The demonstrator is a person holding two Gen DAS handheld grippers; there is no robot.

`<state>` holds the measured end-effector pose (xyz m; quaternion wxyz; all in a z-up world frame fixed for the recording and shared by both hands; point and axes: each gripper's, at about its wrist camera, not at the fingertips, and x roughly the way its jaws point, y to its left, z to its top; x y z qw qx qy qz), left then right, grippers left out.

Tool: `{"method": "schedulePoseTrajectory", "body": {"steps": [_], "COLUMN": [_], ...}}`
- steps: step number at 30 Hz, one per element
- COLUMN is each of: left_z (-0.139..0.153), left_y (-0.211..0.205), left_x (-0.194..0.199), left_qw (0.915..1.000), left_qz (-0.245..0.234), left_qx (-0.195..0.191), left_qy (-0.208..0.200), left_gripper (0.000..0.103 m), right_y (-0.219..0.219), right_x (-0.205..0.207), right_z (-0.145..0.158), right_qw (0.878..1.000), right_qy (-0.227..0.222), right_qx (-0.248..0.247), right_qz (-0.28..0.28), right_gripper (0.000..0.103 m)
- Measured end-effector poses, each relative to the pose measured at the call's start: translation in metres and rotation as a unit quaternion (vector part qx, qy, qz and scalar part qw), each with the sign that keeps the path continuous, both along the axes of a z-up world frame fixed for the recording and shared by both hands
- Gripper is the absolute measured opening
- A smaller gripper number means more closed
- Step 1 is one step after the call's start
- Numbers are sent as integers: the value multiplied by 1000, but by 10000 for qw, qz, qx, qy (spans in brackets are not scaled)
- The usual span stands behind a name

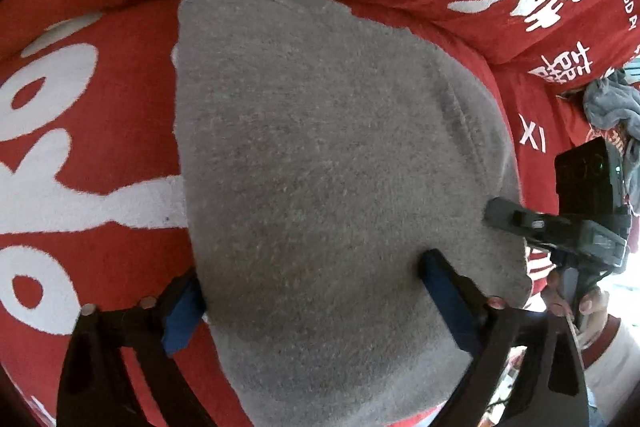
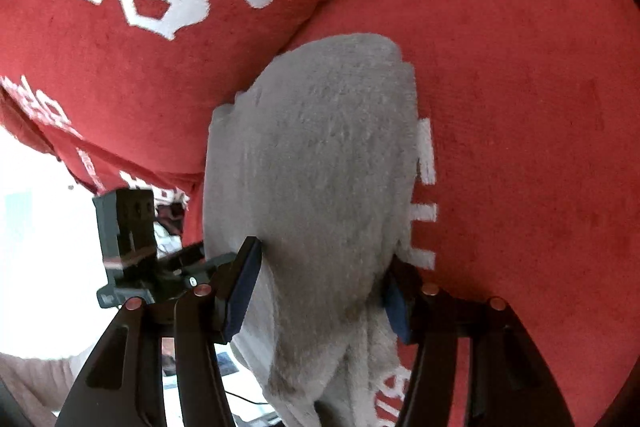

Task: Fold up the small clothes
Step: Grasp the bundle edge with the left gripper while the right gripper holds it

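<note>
Left wrist view, garment: we find a small grey fleecy knitted garment lying on the red plush cover with white characters, its long axis running straight away from the left gripper.
Left wrist view, grip: we judge the left gripper spread wide, its blue-padded fingers straddling the near hem rather than pinching it; one pad rests on the cloth, the other beside its edge.
Left wrist view, neighbour: the right gripper touches the garment's right edge. A second crumpled grey cloth lies well apart at far right.
Right wrist view, garment: the same garment extends forward from the right gripper, with bunched folds hanging at the near end.
Right wrist view, grip: the padded fingers press both flanks; we judge them clenched on the garment.
Deciding relation: both grippers sit at the near end; we judge the coming fold must carry that end forward along the long axis.
</note>
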<state>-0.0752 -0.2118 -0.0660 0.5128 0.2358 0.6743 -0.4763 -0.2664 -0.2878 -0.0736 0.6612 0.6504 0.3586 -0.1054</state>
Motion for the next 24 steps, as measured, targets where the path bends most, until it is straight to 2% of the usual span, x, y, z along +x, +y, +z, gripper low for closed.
{"method": "schedulePoseTrajectory", "body": {"steps": [1, 2, 3, 5, 7, 12, 18, 24], "left_z": [4, 7, 10, 17, 24, 49, 79, 100], "left_y": [2, 4, 4, 8, 13, 25, 53, 99], "left_x": [0, 1, 0, 2, 7, 9, 15, 36], "left_qw": [10000, 9999, 9997, 9994, 9991, 9972, 9955, 9962], "left_qz": [25, 34, 24, -10, -15, -64, -31, -55], "left_qx": [-83, -148, -213, -338, -430, -716, -875, -841], "left_qy": [-39, -62, -79, -63, 29, 217, 359, 216], "left_gripper": [85, 76, 71, 55, 50, 48, 48, 48], "right_y": [2, 5, 8, 12, 18, 40, 69, 106], "right_x": [0, -2, -3, -4, -3, 2, 9, 30], "right_z": [0, 1, 4, 12, 21, 49, 78, 99], "right_qw": [10000, 9999, 9998, 9996, 9991, 9969, 9962, 9963], "right_qy": [74, 88, 75, 2, -144, -474, -581, -661], "right_qx": [27, 67, 69, 68, 124, 202, 237, 285], "right_qz": [-9, -82, -173, -280, -384, -586, -604, -470], "right_gripper": [39, 36, 31, 28, 27, 27, 27, 27]}}
